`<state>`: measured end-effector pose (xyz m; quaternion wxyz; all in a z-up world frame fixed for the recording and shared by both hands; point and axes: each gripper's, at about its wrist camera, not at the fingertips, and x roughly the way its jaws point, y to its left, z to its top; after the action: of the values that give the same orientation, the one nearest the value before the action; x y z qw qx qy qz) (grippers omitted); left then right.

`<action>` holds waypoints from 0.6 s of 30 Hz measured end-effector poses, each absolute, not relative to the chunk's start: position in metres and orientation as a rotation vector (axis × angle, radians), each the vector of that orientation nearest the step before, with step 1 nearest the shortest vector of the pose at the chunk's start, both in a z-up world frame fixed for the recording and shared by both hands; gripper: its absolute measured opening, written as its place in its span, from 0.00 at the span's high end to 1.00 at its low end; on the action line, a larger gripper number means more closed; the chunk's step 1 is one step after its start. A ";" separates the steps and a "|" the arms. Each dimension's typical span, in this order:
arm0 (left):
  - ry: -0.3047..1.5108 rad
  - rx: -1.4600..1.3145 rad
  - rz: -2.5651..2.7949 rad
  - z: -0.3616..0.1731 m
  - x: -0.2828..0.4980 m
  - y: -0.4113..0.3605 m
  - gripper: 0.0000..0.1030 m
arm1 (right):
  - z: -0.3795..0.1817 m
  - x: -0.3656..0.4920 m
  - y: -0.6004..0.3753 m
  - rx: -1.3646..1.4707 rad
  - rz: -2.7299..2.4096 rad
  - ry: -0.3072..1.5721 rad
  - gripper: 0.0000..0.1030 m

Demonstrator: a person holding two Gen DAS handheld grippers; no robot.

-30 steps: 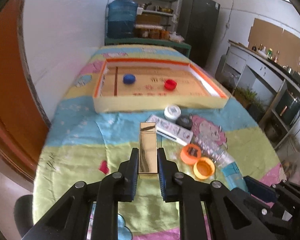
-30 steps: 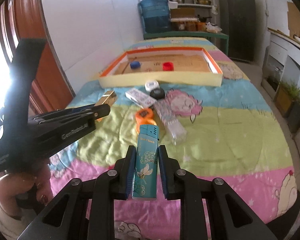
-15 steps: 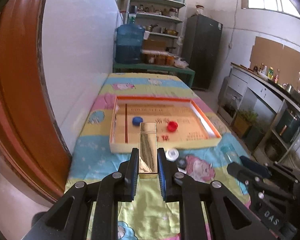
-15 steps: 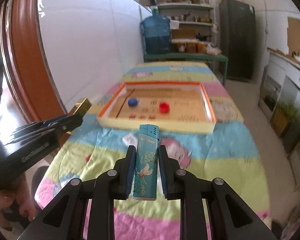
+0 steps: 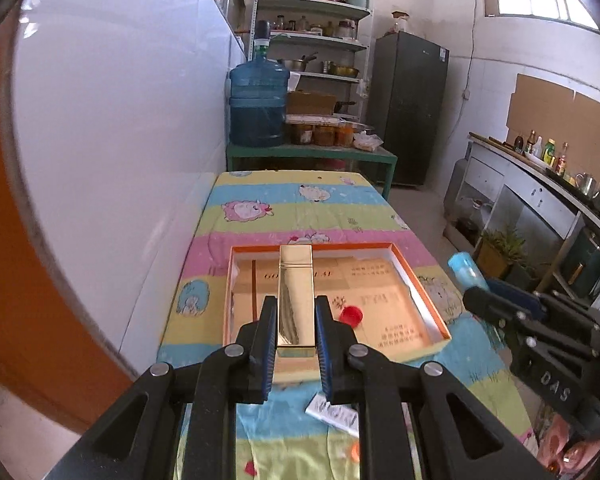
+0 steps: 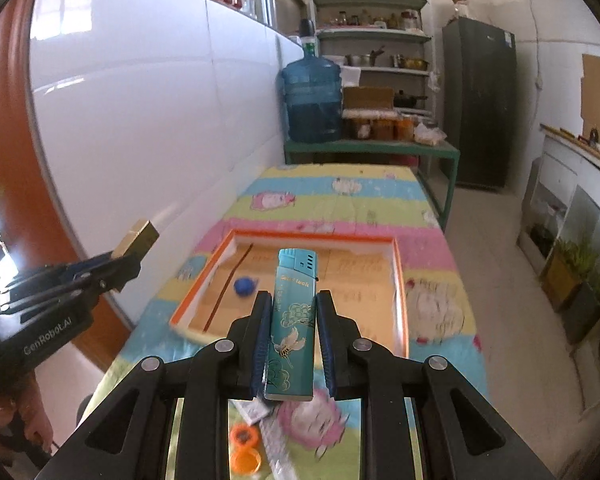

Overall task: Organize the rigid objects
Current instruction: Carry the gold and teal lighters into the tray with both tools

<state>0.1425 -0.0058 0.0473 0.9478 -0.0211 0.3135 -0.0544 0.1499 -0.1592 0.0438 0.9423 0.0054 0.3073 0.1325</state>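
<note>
My left gripper [image 5: 295,312] is shut on a shiny gold lighter [image 5: 295,296], held upright above the near part of the orange-rimmed box lid [image 5: 420,284]. A red cap [image 5: 351,315] lies inside the lid. My right gripper [image 6: 293,312] is shut on a teal lighter [image 6: 291,320] with a bird print, raised over the same lid [image 6: 398,280], where a blue cap [image 6: 245,286] lies. In the right wrist view the left gripper [image 6: 128,258] with the gold lighter [image 6: 138,239] hangs at the left. In the left wrist view the right gripper [image 5: 480,296] and the teal lighter's tip [image 5: 464,270] show at the right.
The striped cartoon cloth [image 5: 300,204] covers a long table against a white wall. Below my grippers lie orange caps [image 6: 244,450], a white patterned packet [image 5: 332,414] and a clear bottle, partly hidden. A water jug [image 5: 258,104] and shelves stand beyond the table's far end.
Both grippers have risen from the cloth and moved toward the box lid, each still clamping its lighter. The loose caps and packet have dropped to the bottom of both views.
</note>
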 end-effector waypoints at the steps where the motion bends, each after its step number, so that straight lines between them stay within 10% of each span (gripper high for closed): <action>1: 0.644 -0.042 -0.115 0.049 0.150 -0.008 0.82 | 0.046 0.158 -0.161 0.012 0.268 0.629 0.78; 18: 0.799 -0.071 -0.173 -0.008 0.287 -0.035 0.82 | -0.017 0.301 -0.186 0.008 0.246 0.843 0.78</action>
<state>0.2874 -0.0354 -0.0077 0.9170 -0.0344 0.3883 -0.0841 0.3010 -0.1864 -0.0172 0.9052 0.0039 0.4080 0.1189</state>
